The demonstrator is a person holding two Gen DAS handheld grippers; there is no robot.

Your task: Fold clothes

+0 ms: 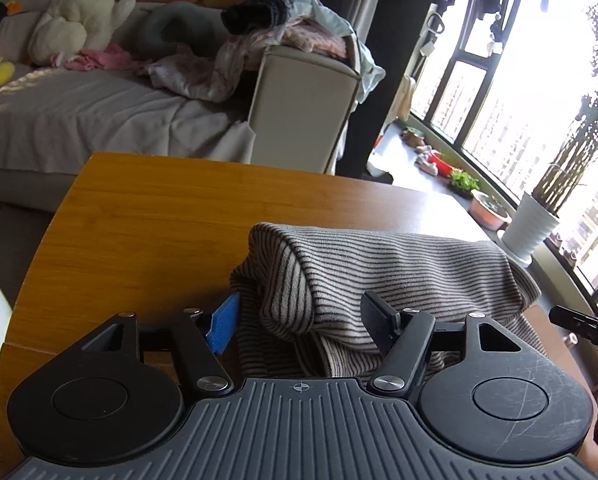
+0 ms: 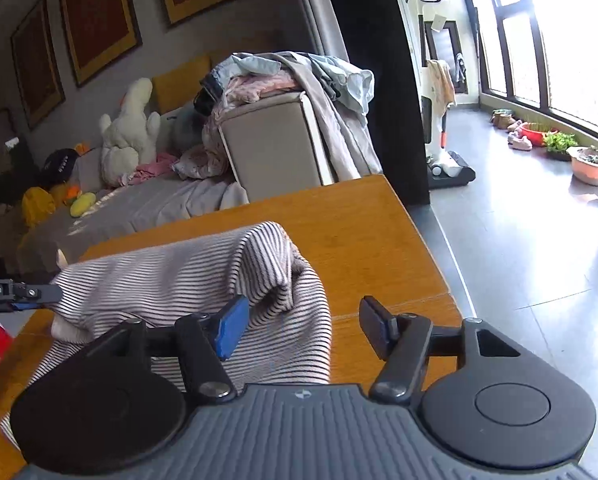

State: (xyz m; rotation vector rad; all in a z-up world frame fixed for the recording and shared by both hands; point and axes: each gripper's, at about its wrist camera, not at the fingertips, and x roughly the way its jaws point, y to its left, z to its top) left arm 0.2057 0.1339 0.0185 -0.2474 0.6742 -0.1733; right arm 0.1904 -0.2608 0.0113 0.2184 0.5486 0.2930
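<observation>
Striped garment [image 1: 399, 264] perhaps partly hidden

Wooden tabletop [image 2: 363, 232]. Beyond it, a sofa [image 1: 99, 112] carrying a white plush toy [image 1: 79, 20], with heaped laundry [image 2: 283, 76] on its armrest. Right of the sofa, windows [image 1: 499, 100], a white planter [image 1: 529, 232], a floor cleaner [image 2: 445, 160].

Black fingers [image 1: 379, 314], blue pad [image 1: 223, 326], grey ribbed body [image 1: 299, 432]
</observation>
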